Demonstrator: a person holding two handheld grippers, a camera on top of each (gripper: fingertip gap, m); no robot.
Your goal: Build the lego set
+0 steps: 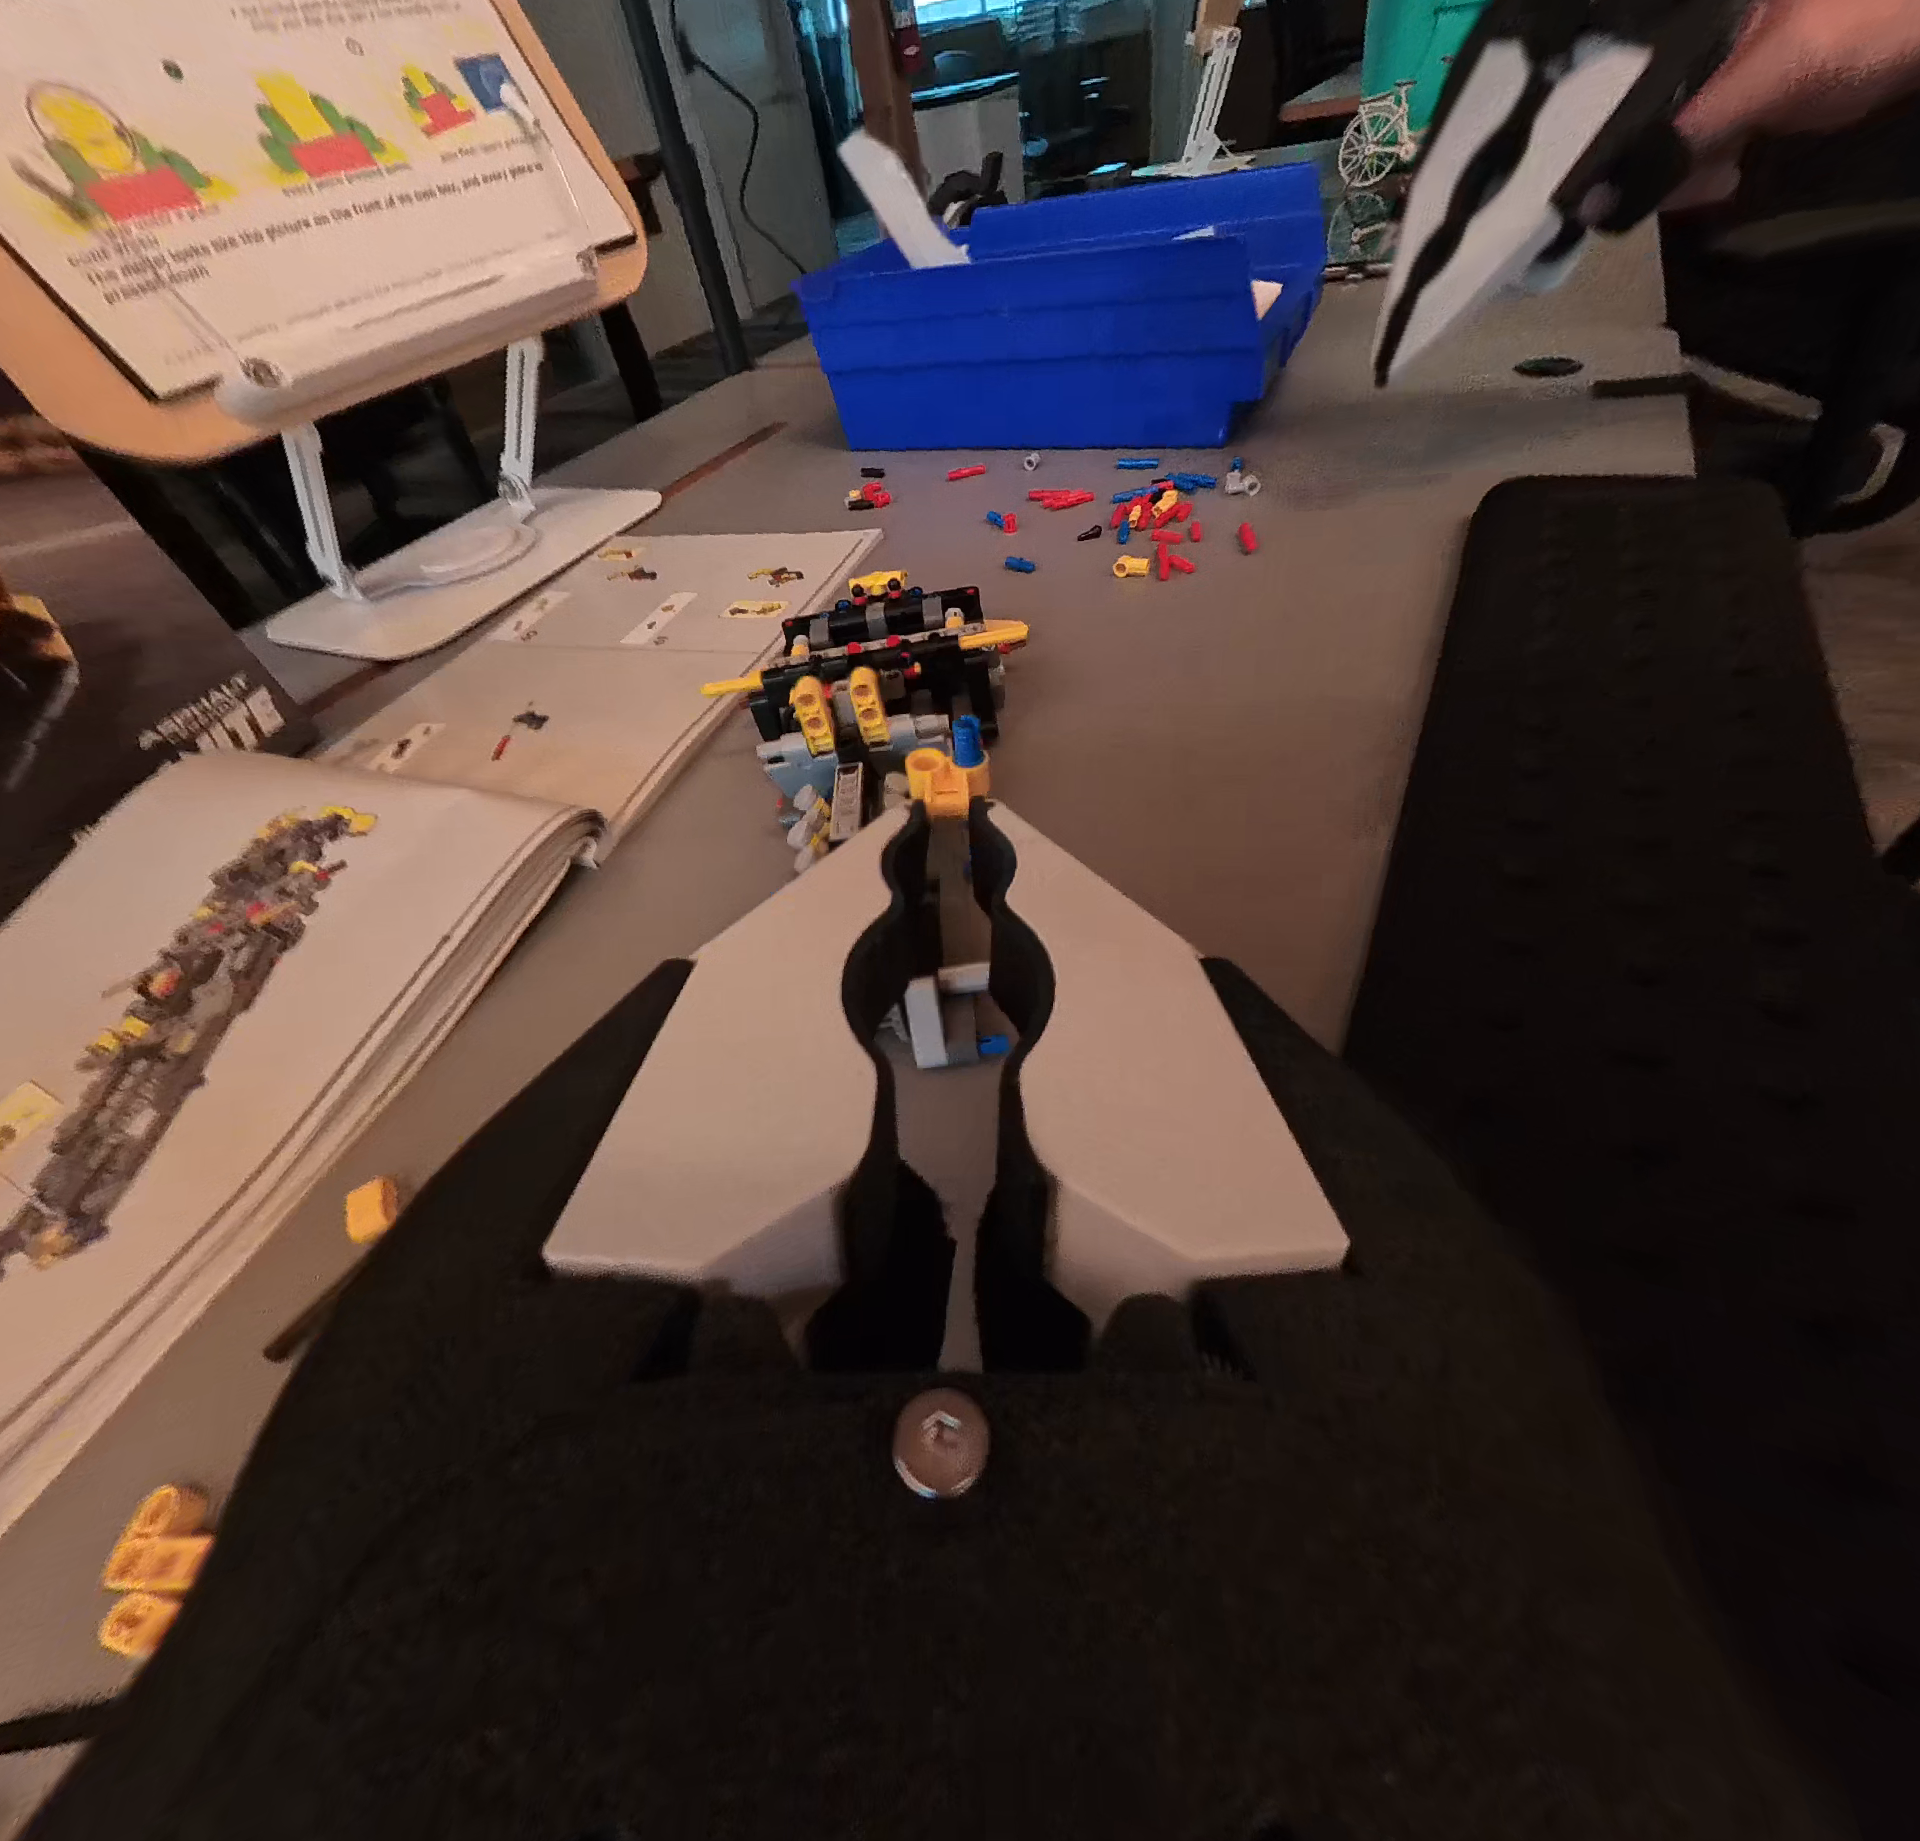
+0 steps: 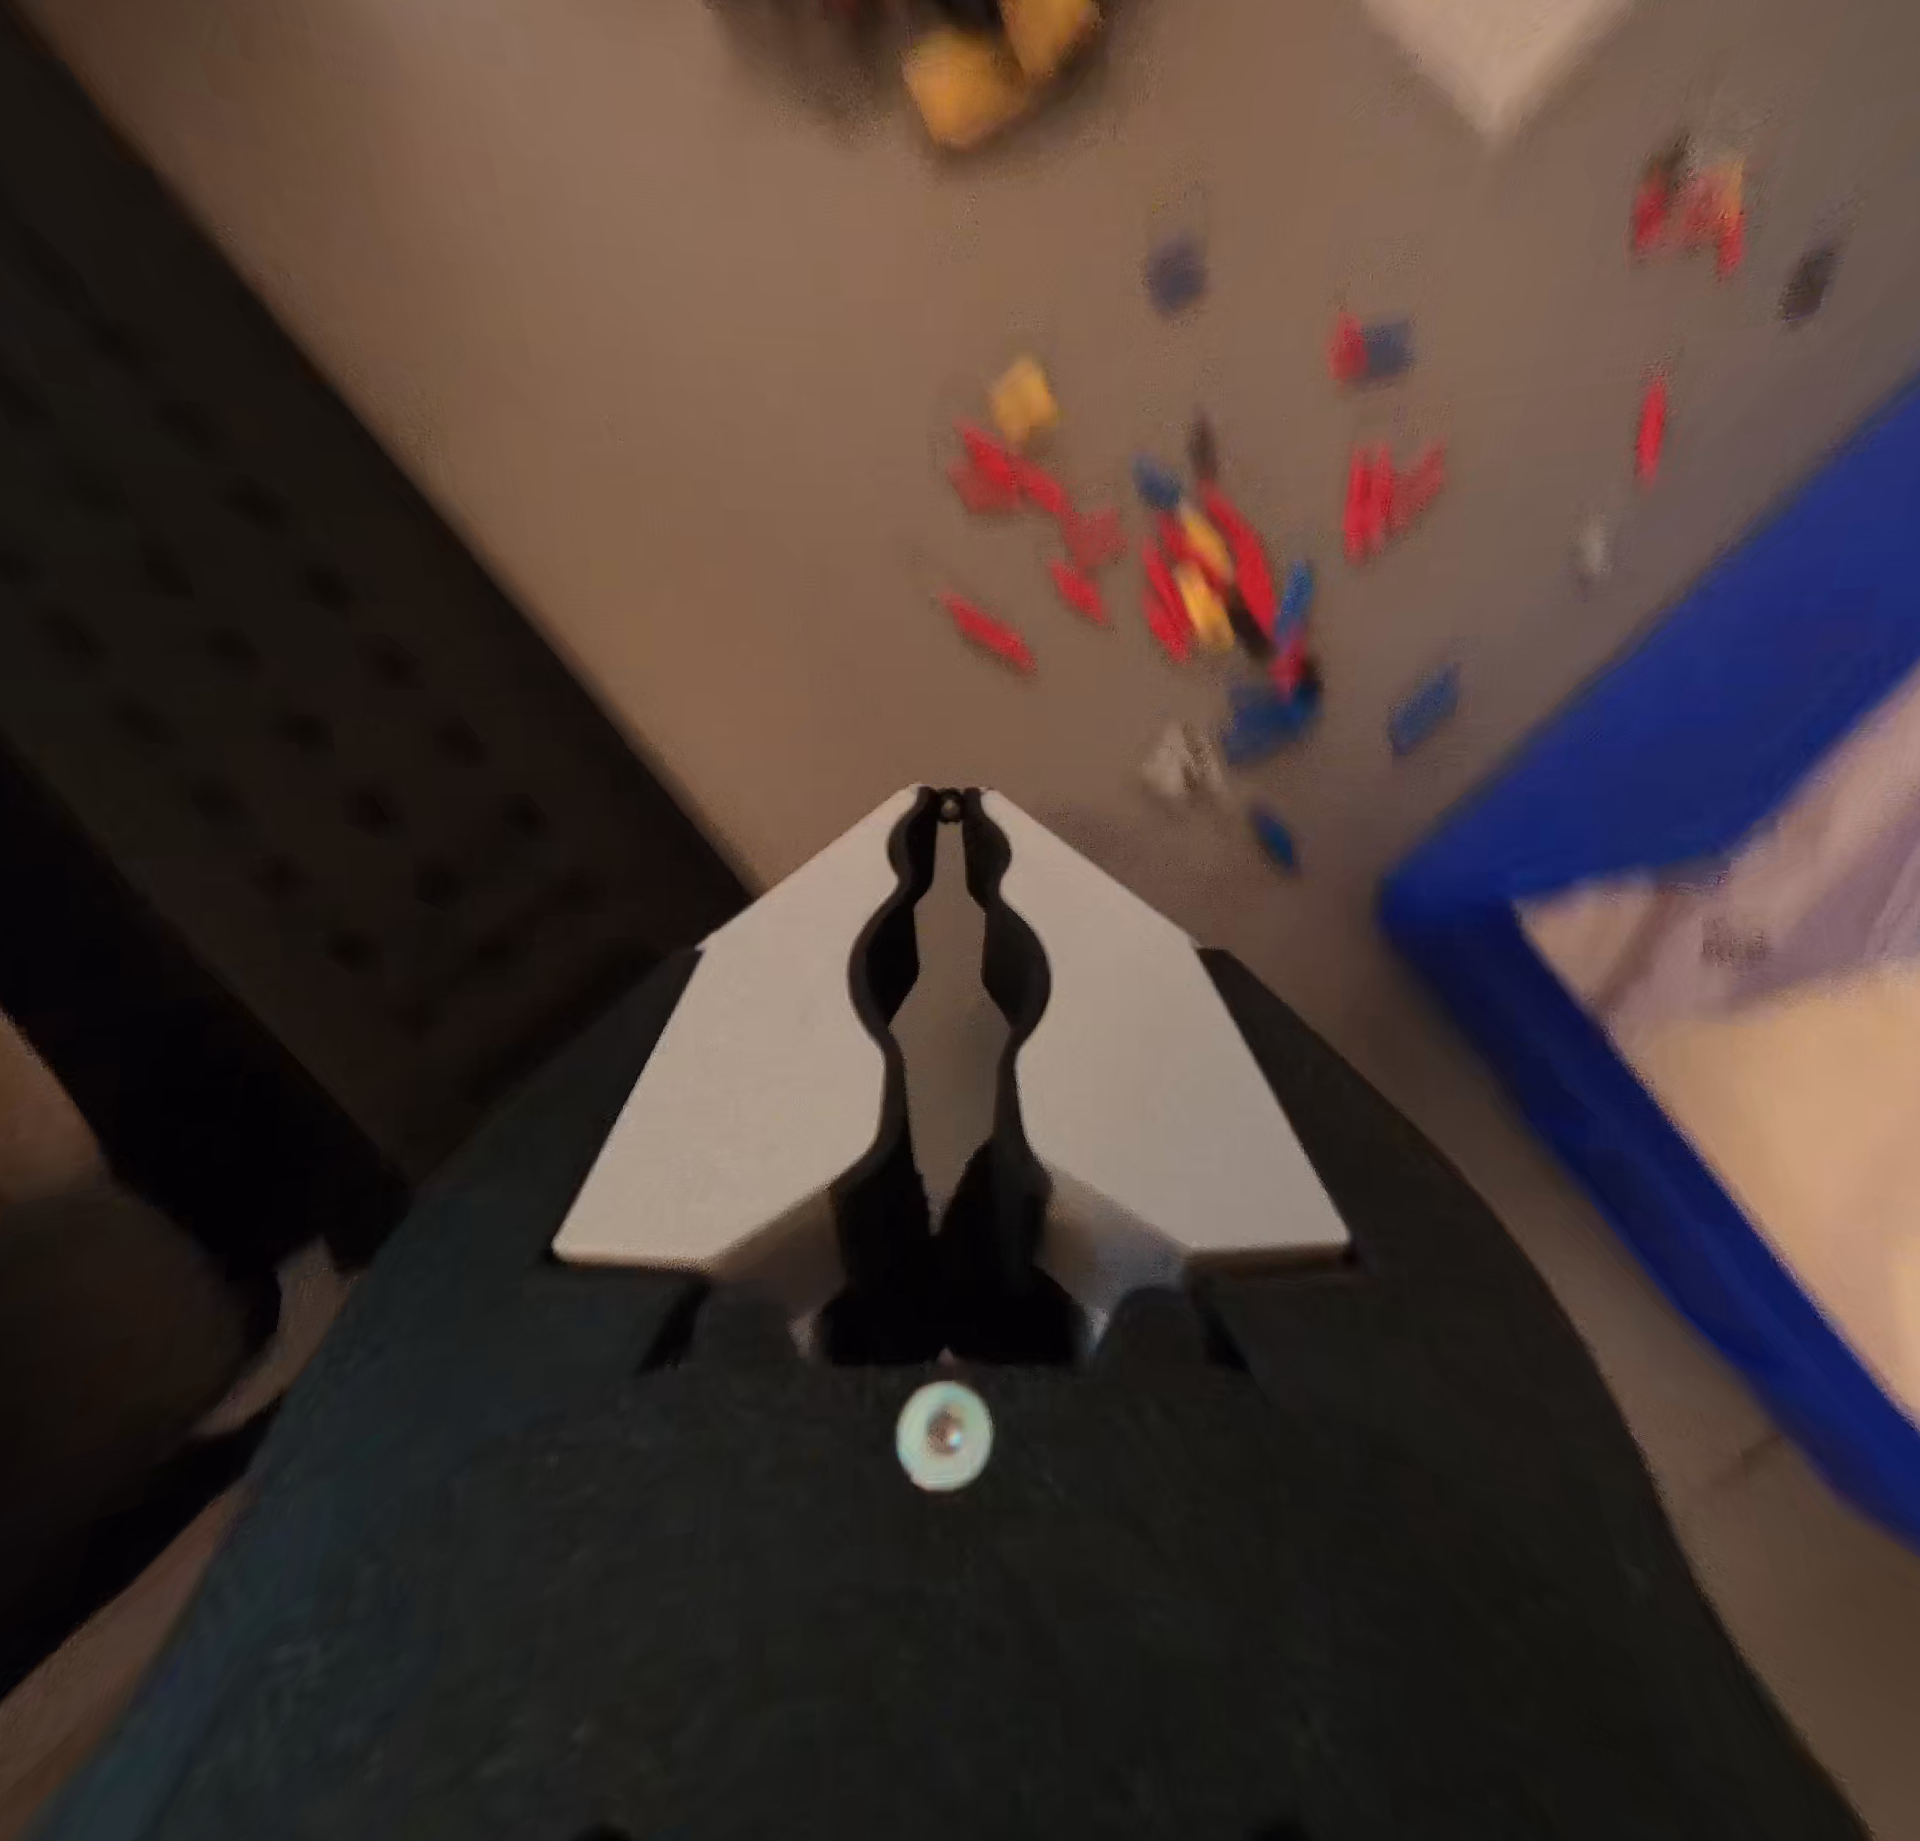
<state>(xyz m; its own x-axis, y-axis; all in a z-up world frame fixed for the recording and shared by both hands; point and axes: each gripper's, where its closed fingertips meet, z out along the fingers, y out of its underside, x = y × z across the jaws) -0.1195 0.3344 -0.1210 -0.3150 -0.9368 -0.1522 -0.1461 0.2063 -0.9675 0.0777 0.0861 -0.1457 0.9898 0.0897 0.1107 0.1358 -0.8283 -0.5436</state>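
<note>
While the left gripper [image 1: 948, 815] sits low over the grey table [image 1: 1195, 752], its jaws are clamped on a yellow connector [image 1: 940, 781] at the near end of the half-built lego model [image 1: 883, 690], which stands on the table at the middle of the left wrist view, just right of the open instruction booklet [image 1: 312, 960]. At about one o'clock from the model lies a scatter of small red, blue and yellow pins [image 1: 1132, 518], and beyond them a blue bin [image 1: 1049, 347]. A white stand with a printed sheet [image 1: 281, 150] rises at ten o'clock. Three loose yellow pieces [image 1: 151, 1568] lie at the booklet's near corner. Up at two o'clock the right gripper [image 1: 1455, 264] hangs in the air, held by a hand [image 1: 1808, 56]. In its own blurred view the right gripper [image 2: 948, 802] has its jaws nearly together, pinching a tiny dark piece [image 2: 949, 805] at the tips, above the table with the pins [image 2: 1205, 565] at one o'clock.
</note>
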